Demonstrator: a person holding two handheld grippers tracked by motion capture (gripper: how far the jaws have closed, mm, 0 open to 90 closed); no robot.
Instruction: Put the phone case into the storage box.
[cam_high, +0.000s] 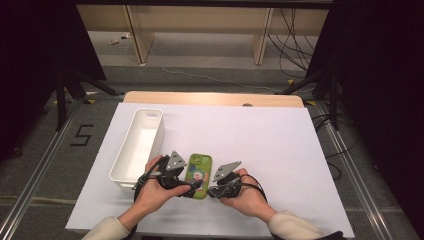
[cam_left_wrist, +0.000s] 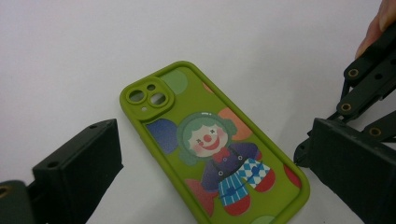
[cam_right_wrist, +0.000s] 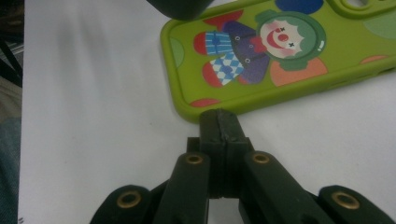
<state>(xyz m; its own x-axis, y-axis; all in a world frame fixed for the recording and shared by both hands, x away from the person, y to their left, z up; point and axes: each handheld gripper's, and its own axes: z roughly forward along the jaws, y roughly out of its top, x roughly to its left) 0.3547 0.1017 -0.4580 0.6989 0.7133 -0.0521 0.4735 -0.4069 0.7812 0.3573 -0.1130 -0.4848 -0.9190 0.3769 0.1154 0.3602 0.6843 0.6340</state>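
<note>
A green phone case printed with a clown lies flat on the white table, camera end away from the person. My left gripper is at its near end, open. In the left gripper view the jaws of my left gripper stand wide apart, one on each side of the phone case, neither pressing it. My right gripper is shut with nothing in it. In the right gripper view my right gripper has its closed tips against the long edge of the phone case, near the bottom corner.
A long white bin stands just left of the left hand, nothing visible inside. The white table sheet stretches bare to the right and back. Beyond the far wooden edge lie floor cables and stand legs.
</note>
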